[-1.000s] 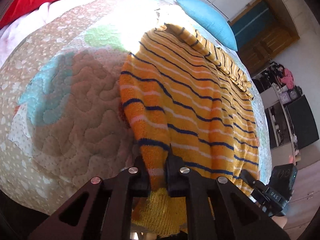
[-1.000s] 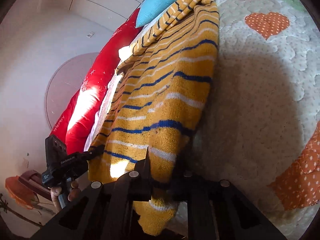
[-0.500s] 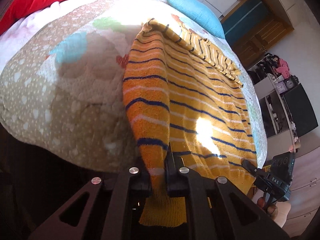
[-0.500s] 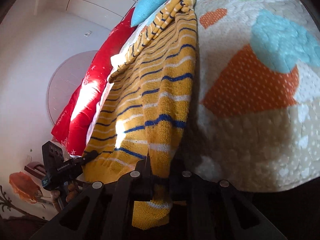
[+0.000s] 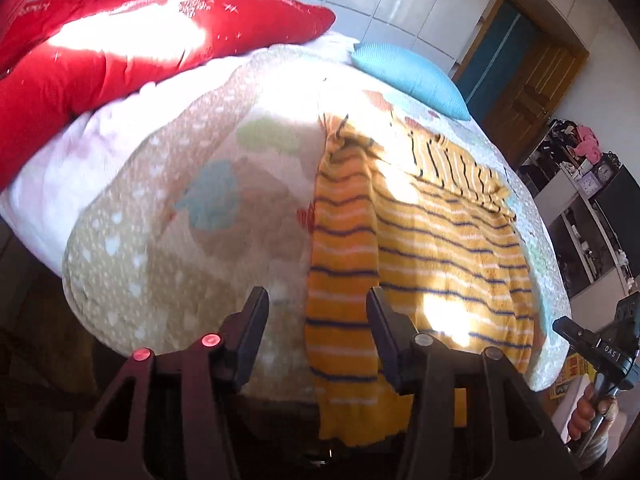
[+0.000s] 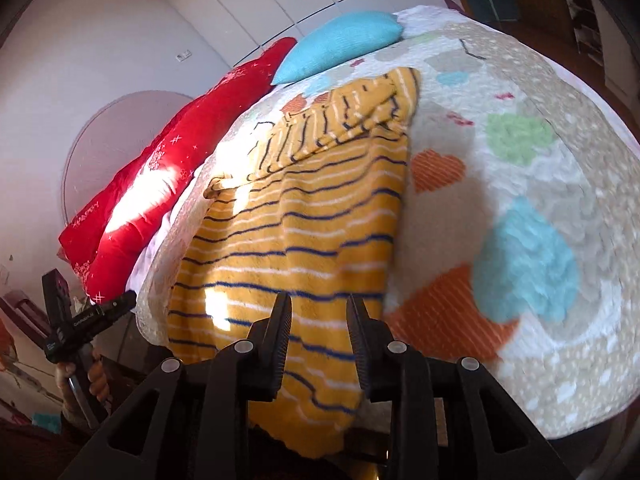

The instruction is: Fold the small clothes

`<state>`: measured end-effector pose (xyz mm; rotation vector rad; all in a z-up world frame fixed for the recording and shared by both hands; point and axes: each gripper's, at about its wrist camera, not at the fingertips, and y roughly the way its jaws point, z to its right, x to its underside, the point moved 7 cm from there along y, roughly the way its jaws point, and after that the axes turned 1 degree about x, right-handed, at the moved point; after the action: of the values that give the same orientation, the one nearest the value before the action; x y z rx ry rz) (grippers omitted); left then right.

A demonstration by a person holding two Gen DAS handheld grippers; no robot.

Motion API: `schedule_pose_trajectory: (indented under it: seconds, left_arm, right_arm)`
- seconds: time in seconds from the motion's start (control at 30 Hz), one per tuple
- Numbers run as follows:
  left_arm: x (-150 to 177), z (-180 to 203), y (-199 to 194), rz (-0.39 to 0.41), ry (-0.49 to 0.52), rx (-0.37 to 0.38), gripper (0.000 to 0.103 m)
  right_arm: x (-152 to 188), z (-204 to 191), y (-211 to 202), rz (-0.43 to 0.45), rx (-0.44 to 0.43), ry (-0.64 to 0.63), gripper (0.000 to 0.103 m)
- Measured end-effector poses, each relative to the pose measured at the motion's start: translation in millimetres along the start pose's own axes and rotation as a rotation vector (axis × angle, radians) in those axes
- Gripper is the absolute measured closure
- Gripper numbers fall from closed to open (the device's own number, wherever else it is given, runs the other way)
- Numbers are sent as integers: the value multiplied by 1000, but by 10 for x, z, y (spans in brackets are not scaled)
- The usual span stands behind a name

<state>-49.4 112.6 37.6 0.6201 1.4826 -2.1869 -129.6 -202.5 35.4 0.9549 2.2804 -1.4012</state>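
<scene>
Both grippers have let go: the left gripper [image 5: 316, 320] and the right gripper [image 6: 316, 326] each clamped a near corner of the striped sweater [image 5: 432, 248] half a second ago, and now the jaws of each stand apart with nothing between them. The sweater lies spread on the quilted bed [image 5: 168, 264], its body flat across the top and its near hem draped over the bed's near edge, hanging in front of both grippers. One sleeve [image 5: 344, 216] is folded in along the left side of the body, and the other sleeve [image 6: 340, 120] lies bunched across the far end, near the blue pillow [image 6: 340, 46]. A red pillow [image 5: 120, 48] sits at the far left of the bed, well apart from the garment.

The release suggests the spreading and pulling-straight step is over, and the sweater now rests where it will be folded. Most of the folding seems left to do: the body is still full length. A likely next move is to take the hanging hem and carry it toward the far end, though the loose knit could sag or slide off the edge first.
</scene>
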Motion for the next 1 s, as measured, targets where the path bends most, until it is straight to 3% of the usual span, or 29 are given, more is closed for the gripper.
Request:
schedule_pose_trajectory:
  seconds: [0.17,0.27,0.37,0.47,0.5,0.7,0.77,0.87,1.0]
  left_arm:
    - [-725,211,465,78,35,21,46]
    - [-1159,256,963,54,27,30,46]
    - [-1441,193,1518,24,17,-25,46]
    - [-1438,-58,1992,-73,-35,-122,51]
    - [-1379,-133,2074,-91,-79,-98,51]
    - [-1311,-137,2042,5,-57,-93,45]
    - [-1293,-113,2045,18,-41,-95,43]
    - [-1294,-101,2066,25,-42,-84,41]
    - [-1298,-91,2082,30,-54,-63,39]
  right_arm:
    - [-598,-626,575,-21,26,-199,71]
    - [-1028,-980,990,-44,9,-271,71]
    - [-1412,-1279,1442,-96,-16,-297,71]
    - [-1673,-1542,1896,-162,-47,-311,70]
    - [-1730,-1636,2053,-183,-58,-322,70]
    - [-1896,-2058,3196,-317,-47,-384,71]
    - [-1964,-2065,3574,-351,-13,-372,73]
    - [-2122,-1940,4053,-371,106,-387,79]
    - [-2341,-1930,4330,-346,194,-424,79]
